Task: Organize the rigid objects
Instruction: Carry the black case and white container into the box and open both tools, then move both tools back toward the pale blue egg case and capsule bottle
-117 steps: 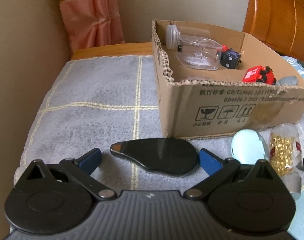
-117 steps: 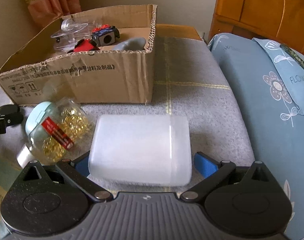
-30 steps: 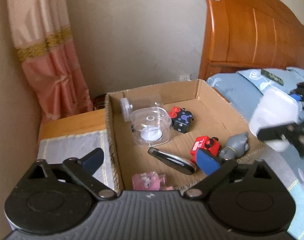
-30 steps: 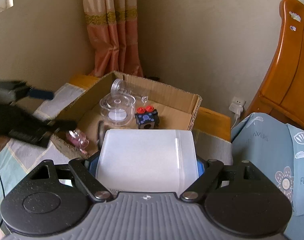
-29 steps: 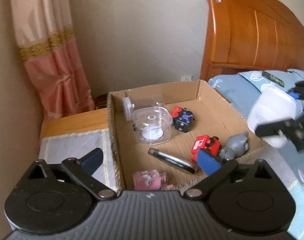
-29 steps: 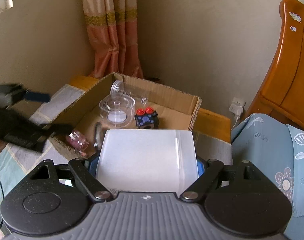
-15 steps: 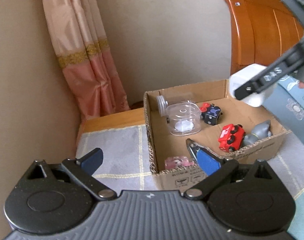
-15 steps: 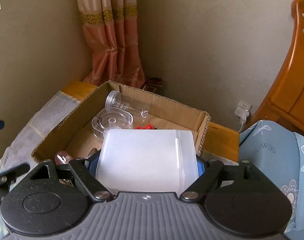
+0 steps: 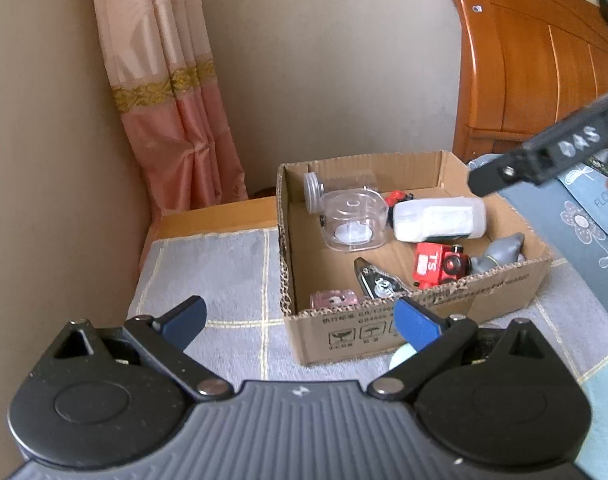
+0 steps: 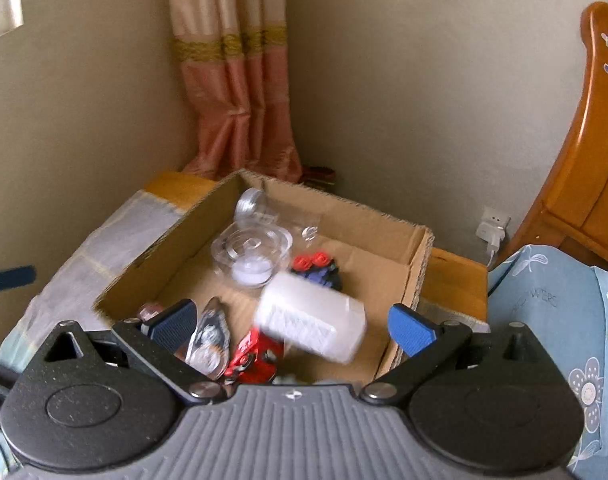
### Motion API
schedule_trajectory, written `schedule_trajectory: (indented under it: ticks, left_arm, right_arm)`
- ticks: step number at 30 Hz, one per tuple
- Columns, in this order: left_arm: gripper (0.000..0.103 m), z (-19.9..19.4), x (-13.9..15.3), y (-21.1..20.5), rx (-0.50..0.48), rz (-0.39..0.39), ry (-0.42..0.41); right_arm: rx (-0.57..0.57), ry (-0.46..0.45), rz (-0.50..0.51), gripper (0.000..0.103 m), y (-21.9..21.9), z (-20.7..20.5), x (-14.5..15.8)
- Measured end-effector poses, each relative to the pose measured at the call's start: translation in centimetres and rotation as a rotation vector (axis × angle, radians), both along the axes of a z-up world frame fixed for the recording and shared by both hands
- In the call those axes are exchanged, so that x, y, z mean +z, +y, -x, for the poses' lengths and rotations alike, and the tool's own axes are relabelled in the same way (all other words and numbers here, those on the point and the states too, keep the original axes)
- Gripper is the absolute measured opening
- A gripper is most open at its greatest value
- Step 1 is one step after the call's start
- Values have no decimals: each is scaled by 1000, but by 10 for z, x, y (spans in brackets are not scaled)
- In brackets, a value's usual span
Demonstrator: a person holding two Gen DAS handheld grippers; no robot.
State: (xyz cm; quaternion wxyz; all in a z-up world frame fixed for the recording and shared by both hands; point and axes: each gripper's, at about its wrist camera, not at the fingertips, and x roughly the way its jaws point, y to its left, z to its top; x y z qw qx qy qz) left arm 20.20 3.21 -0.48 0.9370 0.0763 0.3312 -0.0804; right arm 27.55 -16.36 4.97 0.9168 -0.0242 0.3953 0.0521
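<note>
An open cardboard box (image 9: 500, 288) stands on a grey blanket. A white plastic container (image 9: 438, 219) lies in it on its side, blurred in the right wrist view (image 10: 312, 322). Around it lie clear plastic jars (image 9: 354, 218), a red toy car (image 9: 438, 264), a grey figure (image 9: 498, 254), a dark flat piece (image 9: 378, 282) and a pink item (image 9: 334, 299). My right gripper (image 10: 291, 326) is open and empty above the box. My left gripper (image 9: 299, 320) is open and empty, held back in front of the box's left corner.
A pale round lid (image 9: 402, 356) lies in front of the box, partly behind my left finger. A wooden headboard (image 9: 544, 64) and blue bedding (image 9: 576, 220) are on the right. A curtain (image 9: 171, 92) and walls close the back corner.
My right gripper opened and the white container dropped into the box. My left gripper, open since it let go of the dark flat piece in the box, drew back further.
</note>
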Motion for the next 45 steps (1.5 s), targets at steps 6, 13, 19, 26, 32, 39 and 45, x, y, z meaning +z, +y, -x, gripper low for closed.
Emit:
schedule_trajectory:
  ticks: [6, 13, 19, 26, 32, 39, 45]
  left_arm:
    - [100, 14, 3, 3, 8, 11, -4]
    - [100, 24, 5, 9, 27, 16, -9]
    - [100, 28, 5, 14, 35, 29, -12]
    - [100, 31, 2, 21, 49, 35, -1]
    - [100, 32, 1, 26, 54, 50, 0]
    - [100, 34, -1, 27, 46, 68, 2]
    - [100, 35, -3, 29, 44, 71, 6]
  right_arm:
    - [40, -10, -17, 103, 16, 30, -2]
    - [23, 30, -78, 103, 25, 56, -27]
    - [-63, 122, -135, 103, 33, 58, -64]
    - [-155, 143, -121, 103, 44, 52, -103]
    - [-197, 155, -111, 103, 33, 58, -113]
    - [-191, 201, -73, 103, 22, 79, -117]
    - [-89, 189, -29, 103, 35, 96, -111]
